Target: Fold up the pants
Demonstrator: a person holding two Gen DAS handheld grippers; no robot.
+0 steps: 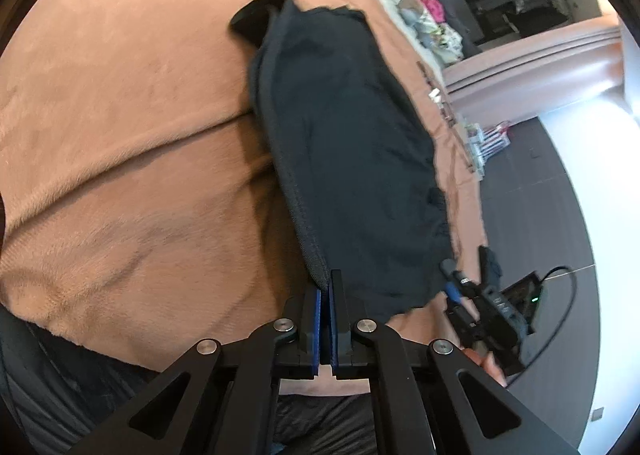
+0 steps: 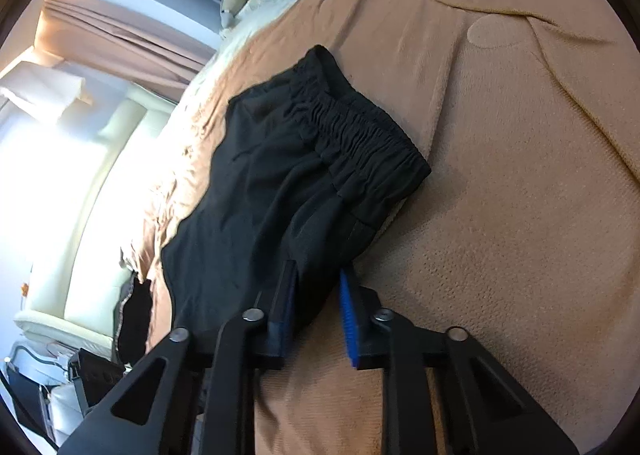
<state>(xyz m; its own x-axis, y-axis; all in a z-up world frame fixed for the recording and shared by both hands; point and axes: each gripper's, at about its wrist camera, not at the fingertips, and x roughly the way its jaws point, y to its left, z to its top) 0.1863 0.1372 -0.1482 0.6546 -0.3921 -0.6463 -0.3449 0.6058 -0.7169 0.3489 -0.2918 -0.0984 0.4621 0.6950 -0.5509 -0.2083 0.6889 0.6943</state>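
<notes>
Black pants (image 1: 352, 143) lie folded lengthwise on a brown blanket (image 1: 120, 115) covering a bed. My left gripper (image 1: 326, 287) is shut on the near corner of the pants, with the stitched edge pinched between its blue pads. In the right wrist view the pants (image 2: 256, 191) show their gathered elastic waistband (image 2: 360, 139) on the right. My right gripper (image 2: 318, 291) is shut on a bunched fold of fabric at the near end below the waistband. A hand (image 1: 492, 369) holding that gripper shows at the pants' right corner in the left wrist view.
Stuffed toys and bright clothes (image 1: 420, 3) pile at the bed's far end. A cream sofa (image 2: 92, 235) stands beyond the bed's left edge under bright window light. Dark floor (image 1: 540, 195) and a pinkish curtain (image 1: 540, 59) lie to the right of the bed. Open blanket (image 2: 520, 175) spreads beside the pants.
</notes>
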